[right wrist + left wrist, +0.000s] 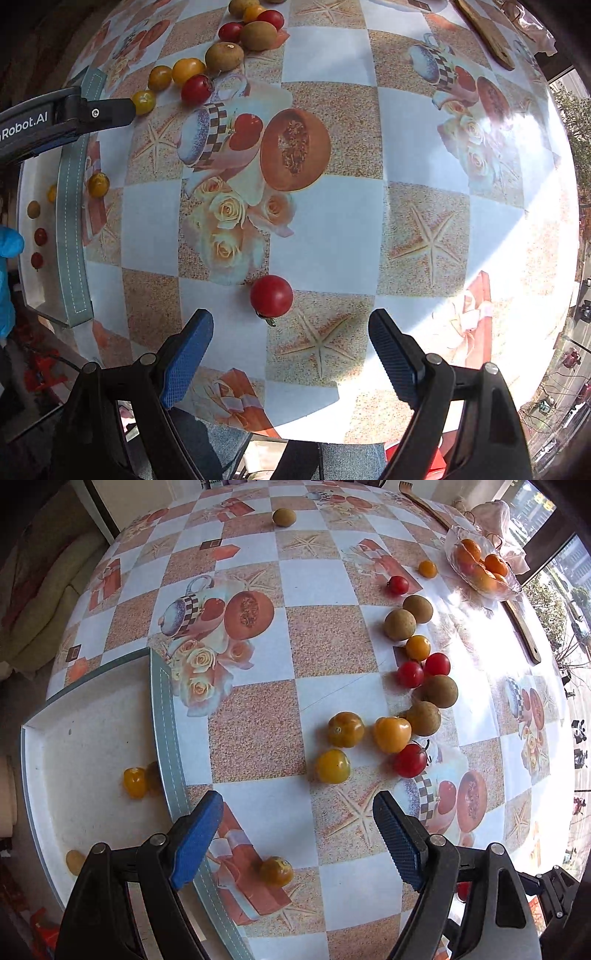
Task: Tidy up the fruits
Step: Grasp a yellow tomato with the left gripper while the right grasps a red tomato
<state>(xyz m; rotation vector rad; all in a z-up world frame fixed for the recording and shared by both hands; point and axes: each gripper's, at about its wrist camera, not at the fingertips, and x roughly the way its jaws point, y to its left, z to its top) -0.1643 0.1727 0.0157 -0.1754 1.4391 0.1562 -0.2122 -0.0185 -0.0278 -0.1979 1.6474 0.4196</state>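
My left gripper (297, 836) is open and empty above the table, beside the white tray (162, 709). A yellow tomato (135, 782) lies in the tray. Another yellow-brown tomato (276, 871) lies on the table between my left fingers. A cluster of yellow tomatoes (332, 766), red tomatoes (410, 760) and brown round fruits (423, 718) lies ahead to the right. My right gripper (291, 350) is open and empty, with a single red tomato (271, 296) just ahead of it. The tray (72, 221) also shows at the left of the right wrist view, holding several small fruits.
A glass bowl of oranges (480, 566) stands at the far right, next to a wooden stick (522, 631). A lone brown fruit (284, 517) lies at the far side. The left gripper's arm (62, 118) reaches in at the upper left of the right wrist view. The table edge runs close below both grippers.
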